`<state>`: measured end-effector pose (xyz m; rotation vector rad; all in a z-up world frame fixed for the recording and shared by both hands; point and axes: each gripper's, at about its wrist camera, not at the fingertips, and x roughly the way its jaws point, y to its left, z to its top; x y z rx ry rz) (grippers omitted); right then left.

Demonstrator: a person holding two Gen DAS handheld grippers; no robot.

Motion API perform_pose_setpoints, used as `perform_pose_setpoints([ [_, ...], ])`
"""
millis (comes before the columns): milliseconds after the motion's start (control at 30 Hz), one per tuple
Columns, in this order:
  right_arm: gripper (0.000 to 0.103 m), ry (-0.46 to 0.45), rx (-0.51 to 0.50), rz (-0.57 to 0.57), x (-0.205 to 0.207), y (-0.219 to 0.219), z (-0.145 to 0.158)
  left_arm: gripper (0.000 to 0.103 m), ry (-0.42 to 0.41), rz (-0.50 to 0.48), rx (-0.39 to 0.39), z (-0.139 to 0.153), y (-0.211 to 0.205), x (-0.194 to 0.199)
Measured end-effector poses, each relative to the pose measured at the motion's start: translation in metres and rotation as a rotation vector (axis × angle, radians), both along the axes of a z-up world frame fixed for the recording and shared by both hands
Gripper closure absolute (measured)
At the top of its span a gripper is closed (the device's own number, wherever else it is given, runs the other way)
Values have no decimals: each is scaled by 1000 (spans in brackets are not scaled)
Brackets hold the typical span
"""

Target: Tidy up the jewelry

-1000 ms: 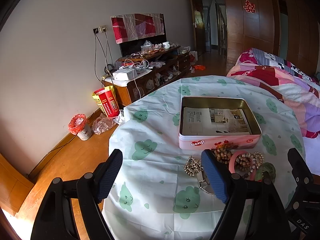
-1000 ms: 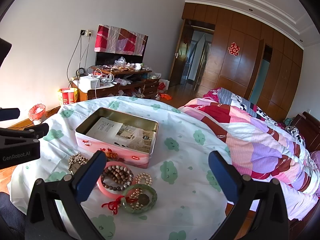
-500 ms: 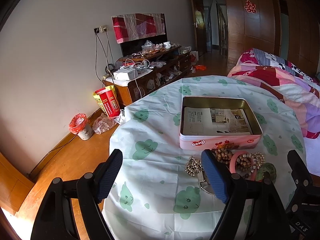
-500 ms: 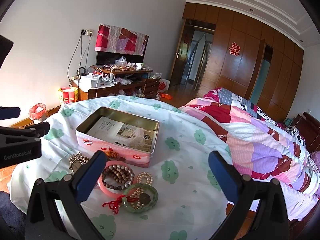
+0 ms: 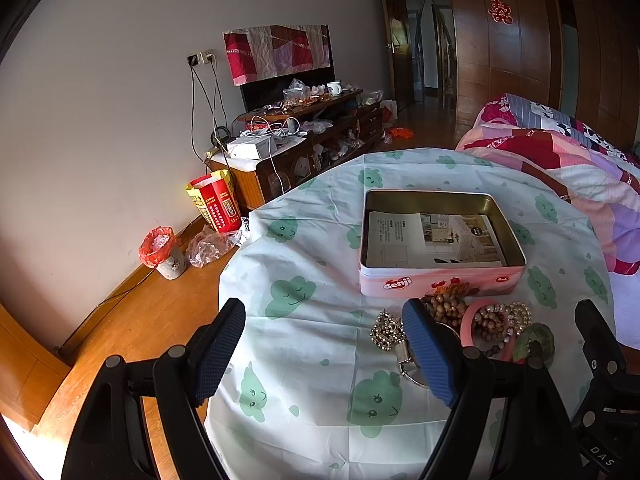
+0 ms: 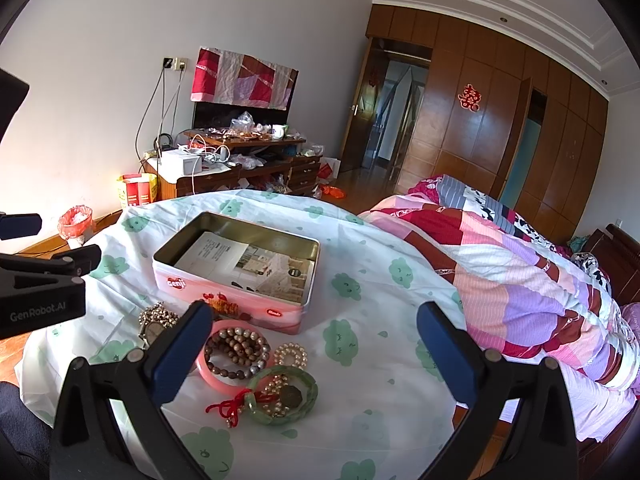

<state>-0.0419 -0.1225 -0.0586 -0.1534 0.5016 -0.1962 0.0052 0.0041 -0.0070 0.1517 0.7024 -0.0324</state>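
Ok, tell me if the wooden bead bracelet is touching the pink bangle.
Touching. The right wrist view shows the wooden bead bracelet lying inside the pink bangle with its beads resting on the rim.

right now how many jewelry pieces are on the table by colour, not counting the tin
pink bangle: 1
green bangle: 1
brown bead bracelet: 1
pearl bracelet: 1
silver bead chain: 1
silver watch: 1
total: 6
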Motion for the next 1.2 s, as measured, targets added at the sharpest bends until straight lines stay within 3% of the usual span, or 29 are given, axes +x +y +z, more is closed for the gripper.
perform_pose_setpoints([
  [900, 0, 3, 2, 1, 3, -3, 3, 22, 6, -1, 5, -5, 2, -1],
  [1200, 0, 13, 9, 1, 1, 3, -13, 22, 20, 2, 14, -11, 4, 0],
])
